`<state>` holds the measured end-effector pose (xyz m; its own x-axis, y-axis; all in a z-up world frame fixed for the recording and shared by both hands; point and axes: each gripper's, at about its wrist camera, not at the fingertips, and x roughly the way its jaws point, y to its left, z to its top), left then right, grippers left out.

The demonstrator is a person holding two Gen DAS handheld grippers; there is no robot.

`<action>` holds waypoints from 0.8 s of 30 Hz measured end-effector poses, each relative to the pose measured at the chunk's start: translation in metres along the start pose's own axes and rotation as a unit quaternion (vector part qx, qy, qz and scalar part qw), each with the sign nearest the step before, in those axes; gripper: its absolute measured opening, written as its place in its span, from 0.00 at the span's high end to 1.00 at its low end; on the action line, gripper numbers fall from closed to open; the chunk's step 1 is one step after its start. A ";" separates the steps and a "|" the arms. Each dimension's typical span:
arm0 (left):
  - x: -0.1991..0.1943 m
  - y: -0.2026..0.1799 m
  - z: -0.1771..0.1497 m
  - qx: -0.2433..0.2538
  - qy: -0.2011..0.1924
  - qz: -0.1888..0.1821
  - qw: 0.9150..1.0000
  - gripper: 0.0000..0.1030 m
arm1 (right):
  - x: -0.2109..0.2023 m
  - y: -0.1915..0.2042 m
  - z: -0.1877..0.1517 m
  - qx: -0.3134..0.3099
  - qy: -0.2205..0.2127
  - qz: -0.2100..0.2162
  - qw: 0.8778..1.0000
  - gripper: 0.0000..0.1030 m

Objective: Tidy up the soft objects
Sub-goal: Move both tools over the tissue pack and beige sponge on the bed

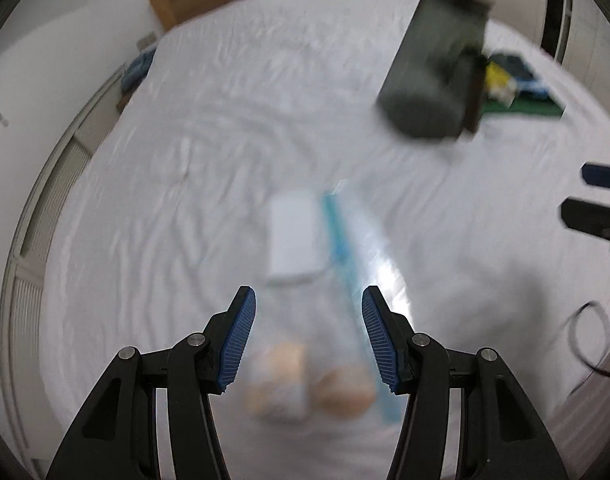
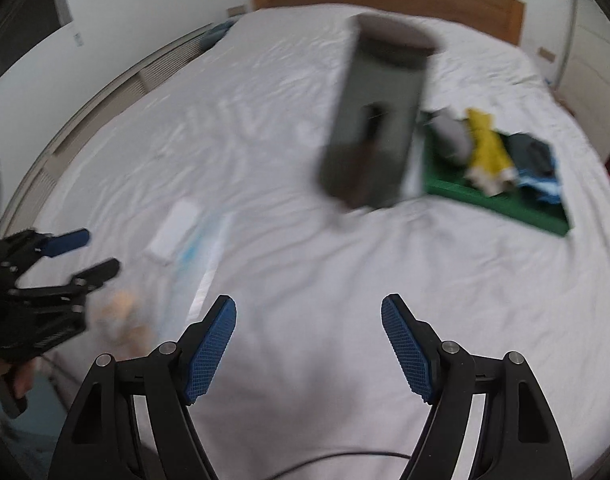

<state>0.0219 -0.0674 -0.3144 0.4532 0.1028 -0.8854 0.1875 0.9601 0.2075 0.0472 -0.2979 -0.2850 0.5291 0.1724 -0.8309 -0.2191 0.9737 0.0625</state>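
A clear bag with a blue strip (image 1: 347,264) and a folded white cloth (image 1: 293,236) are lying on the white bed (image 1: 185,184), just ahead of the left gripper (image 1: 308,336), which is hovering with jaws spread and empty. The right gripper (image 2: 308,348) is likewise gaping over bare sheet. No writing is legible.

We hold our left gripper (image 1: 309,334) and right gripper (image 2: 309,346) side by side, jaws spread wide, gripping nothing.
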 end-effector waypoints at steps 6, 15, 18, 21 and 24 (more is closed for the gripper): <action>0.040 0.021 -0.041 0.011 0.046 -0.022 0.999 0.52 | 0.028 0.068 -0.020 -0.011 0.032 0.044 0.998 0.29; 0.072 0.033 -0.066 0.017 0.071 -0.057 0.996 0.52 | 0.055 0.098 -0.038 0.009 0.060 0.084 0.995 0.33; 0.076 0.039 -0.068 0.024 0.071 -0.068 0.995 0.51 | 0.065 0.109 -0.045 0.019 0.062 0.091 0.994 0.34; 0.079 0.044 -0.070 0.025 0.075 -0.083 0.993 0.50 | 0.079 0.114 -0.048 0.024 0.065 0.099 0.993 0.34; 0.080 0.045 -0.072 0.029 0.076 -0.097 0.992 0.50 | 0.089 0.121 -0.051 0.023 0.069 0.101 0.992 0.34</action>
<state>0.0038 0.0027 -0.4053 0.2683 -0.0404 -0.9625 0.3105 0.9494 0.0467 0.0255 -0.1720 -0.3795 0.3603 0.3450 -0.8667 -0.2688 0.9281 0.2577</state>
